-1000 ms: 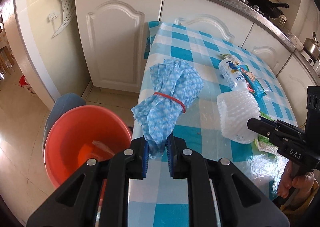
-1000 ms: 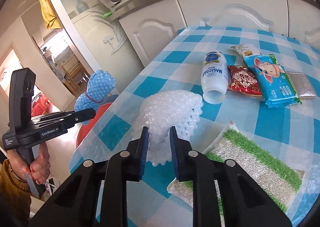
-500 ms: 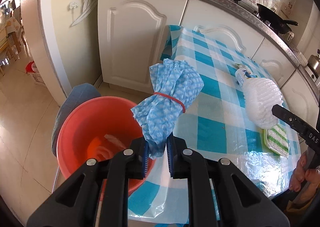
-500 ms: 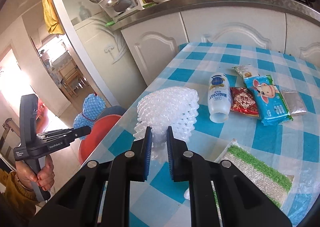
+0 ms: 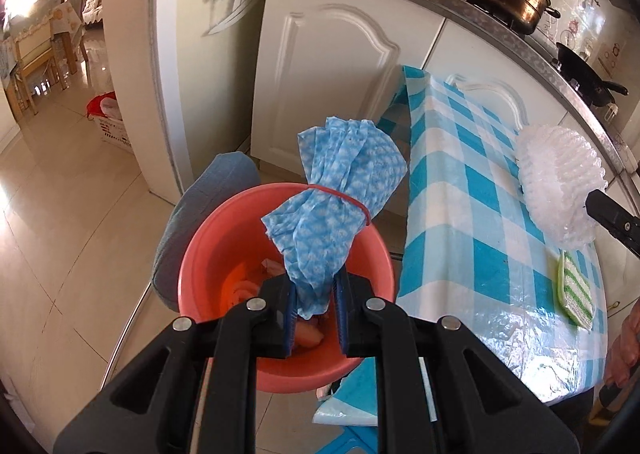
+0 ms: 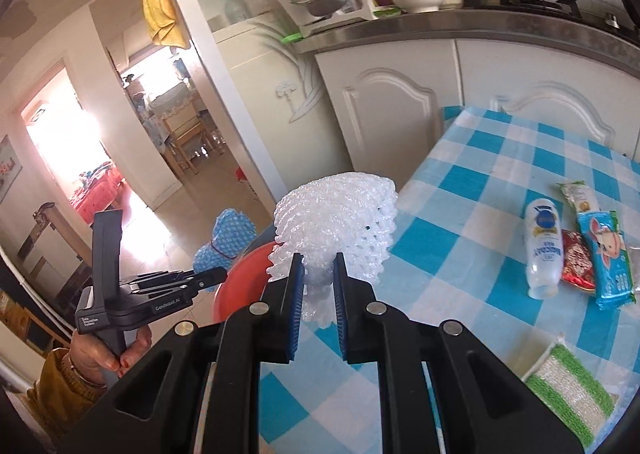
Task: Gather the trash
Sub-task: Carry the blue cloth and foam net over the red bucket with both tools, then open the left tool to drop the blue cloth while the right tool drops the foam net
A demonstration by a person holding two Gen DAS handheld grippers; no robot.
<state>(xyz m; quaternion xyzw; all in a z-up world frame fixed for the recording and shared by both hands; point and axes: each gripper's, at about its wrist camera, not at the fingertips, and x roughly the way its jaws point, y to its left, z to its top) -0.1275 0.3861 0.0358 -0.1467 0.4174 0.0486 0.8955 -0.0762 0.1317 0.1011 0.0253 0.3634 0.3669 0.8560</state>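
Note:
My left gripper point(image 5: 316, 308) is shut on a blue cloth bundle point(image 5: 340, 206) tied with a red rubber band, held above the orange bucket point(image 5: 208, 254) on the floor beside the table. Some scraps lie in the bucket. My right gripper point(image 6: 316, 290) is shut on a white foam fruit net point(image 6: 340, 214), held above the table's left edge; the net also shows in the left wrist view point(image 5: 560, 182). The bundle point(image 6: 228, 238), the left gripper point(image 6: 216, 275) and the bucket's rim point(image 6: 244, 266) show in the right wrist view.
The blue-checked table point(image 6: 460, 238) carries a white bottle point(image 6: 542, 246), red and blue snack packets point(image 6: 608, 258) and a green-striped sponge point(image 6: 568, 402). White cabinets point(image 5: 328, 70) stand behind. A blue-grey cushion point(image 5: 200, 214) lies by the bucket.
My left gripper has carried the blue bundle left off the table to above the bucket. My right gripper has lifted the foam net off the table and moved it left toward the bucket.

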